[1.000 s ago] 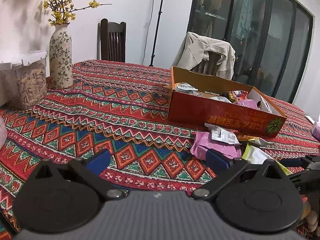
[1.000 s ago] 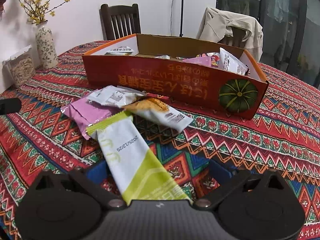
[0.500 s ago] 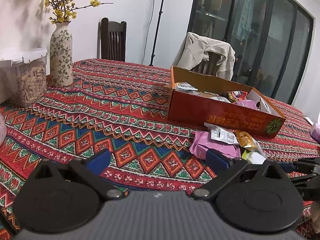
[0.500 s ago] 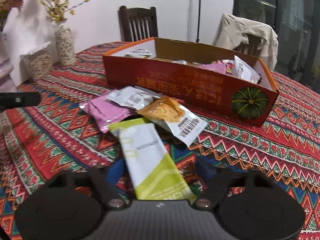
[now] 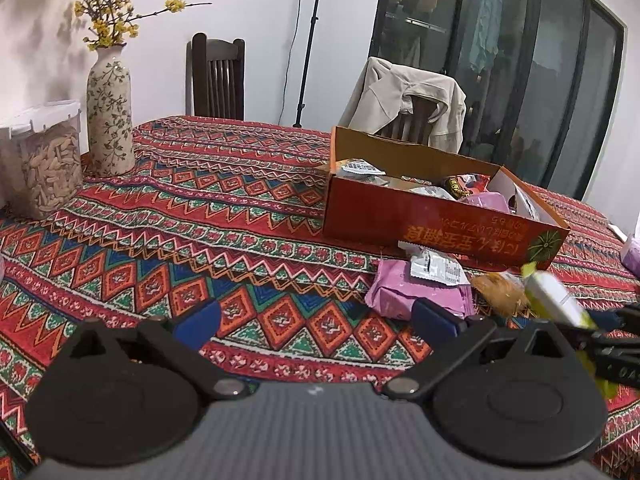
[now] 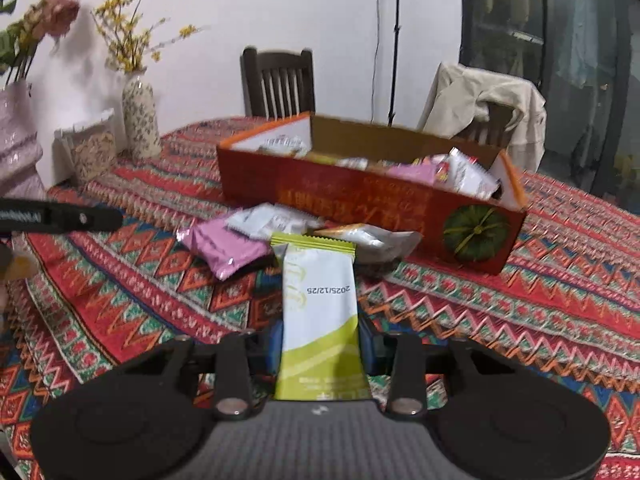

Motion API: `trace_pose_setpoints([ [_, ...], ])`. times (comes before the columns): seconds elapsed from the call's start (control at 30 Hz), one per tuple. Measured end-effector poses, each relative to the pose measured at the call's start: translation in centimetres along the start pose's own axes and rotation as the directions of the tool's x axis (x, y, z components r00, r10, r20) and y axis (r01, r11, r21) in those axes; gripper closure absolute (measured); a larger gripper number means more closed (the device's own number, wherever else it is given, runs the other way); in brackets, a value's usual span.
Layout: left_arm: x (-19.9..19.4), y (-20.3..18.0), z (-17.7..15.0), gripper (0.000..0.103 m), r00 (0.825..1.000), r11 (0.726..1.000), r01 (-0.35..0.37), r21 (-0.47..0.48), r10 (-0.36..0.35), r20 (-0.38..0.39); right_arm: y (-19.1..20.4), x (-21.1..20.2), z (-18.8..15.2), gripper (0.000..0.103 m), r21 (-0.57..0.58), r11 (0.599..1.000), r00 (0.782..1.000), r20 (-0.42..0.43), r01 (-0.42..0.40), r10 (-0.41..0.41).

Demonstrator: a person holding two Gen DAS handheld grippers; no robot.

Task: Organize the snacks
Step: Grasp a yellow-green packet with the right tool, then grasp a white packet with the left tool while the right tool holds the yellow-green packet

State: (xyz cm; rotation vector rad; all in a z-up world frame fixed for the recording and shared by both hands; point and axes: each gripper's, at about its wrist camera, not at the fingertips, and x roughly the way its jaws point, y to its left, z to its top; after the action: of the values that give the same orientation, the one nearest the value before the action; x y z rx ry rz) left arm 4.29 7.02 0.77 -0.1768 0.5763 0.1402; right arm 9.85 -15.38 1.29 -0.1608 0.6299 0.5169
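Over the patterned tablecloth (image 5: pixel 248 216), the left gripper (image 5: pixel 316 318) stands wide with nothing between its fingers; the orange snack box (image 5: pixel 432 220) sits toward the far right edge. From the right wrist, the right gripper (image 6: pixel 320 344) is closing on a green-and-white snack packet (image 6: pixel 320 312), its pads against both sides, loose packets beyond it before the box.

Cloth, cardboard and shiny wrappers on the table

The tablecloth (image 5: pixel 240 208) was woven cloth, matt and patterned. The box (image 6: pixel 360 196) looked like printed cardboard, slightly glossy outside and plain brown inside. The green and white packet (image 6: pixel 320 312) and the pink packet (image 6: pixel 224 246) had a smooth plastic sheen. The vase (image 5: pixel 110 120) seemed glazed ceramic, the container (image 5: pixel 48 160) clear plastic, the chair (image 5: pixel 218 76) dark polished wood. The right gripper (image 6: pixel 320 346) and left gripper (image 5: pixel 316 316) were matt black plastic with blue pads.
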Motion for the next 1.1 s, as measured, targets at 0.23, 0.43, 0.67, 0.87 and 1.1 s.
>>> trace_pose_setpoints([
  [0.23, 0.9, -1.9, 1.1, 0.0, 1.0, 0.999, -0.003, 0.046, 0.003, 0.0, -2.6, -0.6, 1.2, 0.067, 0.05, 0.997, 0.997, 0.054, 0.061, -0.064],
  [0.43, 2.6, -4.4, 2.4, 0.0, 1.0, 0.995, -0.002, 0.103, 0.003, -0.012, -4.1, 0.1, 2.3, 0.067, 0.073, 0.992, 0.991, 0.082, 0.101, -0.107],
  [0.67, 5.1, -8.1, 3.4, 0.0, 0.999, 0.983, 0.012, 0.181, -0.006, -0.034, -5.9, 1.4, 1.7, 0.067, 0.154, 0.979, 0.983, 0.104, 0.133, -0.15],
  [0.87, 7.7, -11.0, 3.9, 0.0, 0.997, 0.975, 0.011, 0.224, 0.005, -0.071, -6.9, 1.1, 1.0, 0.067, 0.205, 0.968, 0.978, 0.118, 0.146, -0.172],
  [1.1, 9.8, -13.0, 4.1, 0.0, 0.996, 0.97, -0.003, 0.241, 0.023, -0.082, -6.9, 1.0, 0.6, 0.067, 0.206, 0.964, 0.973, 0.123, 0.168, -0.196],
])
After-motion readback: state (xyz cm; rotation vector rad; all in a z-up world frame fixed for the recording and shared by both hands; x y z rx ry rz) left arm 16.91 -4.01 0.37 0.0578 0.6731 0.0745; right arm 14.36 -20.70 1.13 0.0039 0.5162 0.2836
